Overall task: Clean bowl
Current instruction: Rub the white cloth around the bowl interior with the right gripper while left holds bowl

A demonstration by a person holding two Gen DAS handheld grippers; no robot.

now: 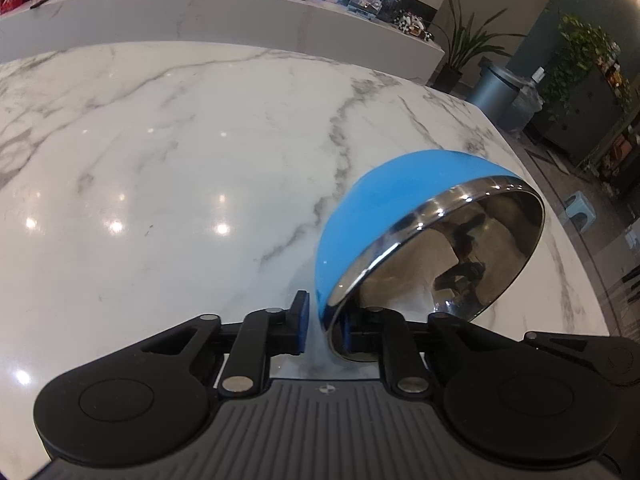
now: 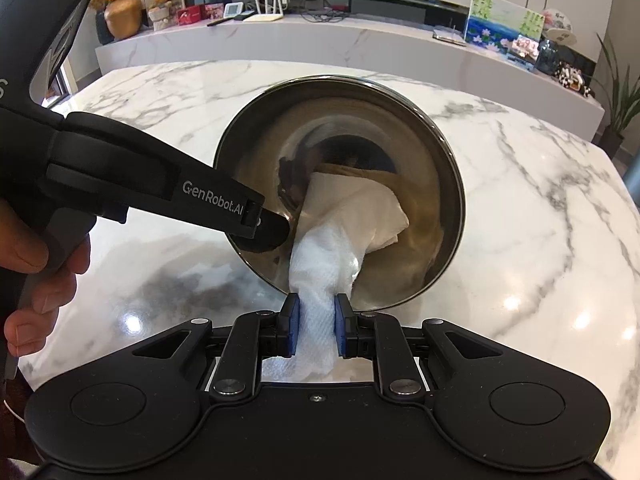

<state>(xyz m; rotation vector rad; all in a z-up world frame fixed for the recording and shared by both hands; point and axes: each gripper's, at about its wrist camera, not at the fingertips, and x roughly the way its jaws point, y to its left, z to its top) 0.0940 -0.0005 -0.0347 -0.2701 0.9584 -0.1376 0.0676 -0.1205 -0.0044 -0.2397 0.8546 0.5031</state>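
Observation:
A bowl (image 1: 360,220), blue outside and mirror steel inside, is tipped on its side above the marble table (image 1: 160,160). My left gripper (image 1: 326,322) is shut on the bowl's rim, one pad outside the wall and one inside. In the right wrist view the bowl's steel inside (image 2: 420,160) faces the camera. My right gripper (image 2: 316,330) is shut on a white paper towel (image 2: 332,248), whose crumpled end lies against the bowl's inner wall. The left gripper (image 2: 264,232) reaches in from the left, held by a person's hand (image 2: 44,268), and grips the bowl's lower left rim.
A long marble shelf (image 2: 320,36) runs behind the table with a router, pictures, a golden vase and small ornaments. Potted plants (image 1: 464,56), a grey bin (image 1: 496,88) and a small stool (image 1: 580,208) stand on the floor past the table's right edge.

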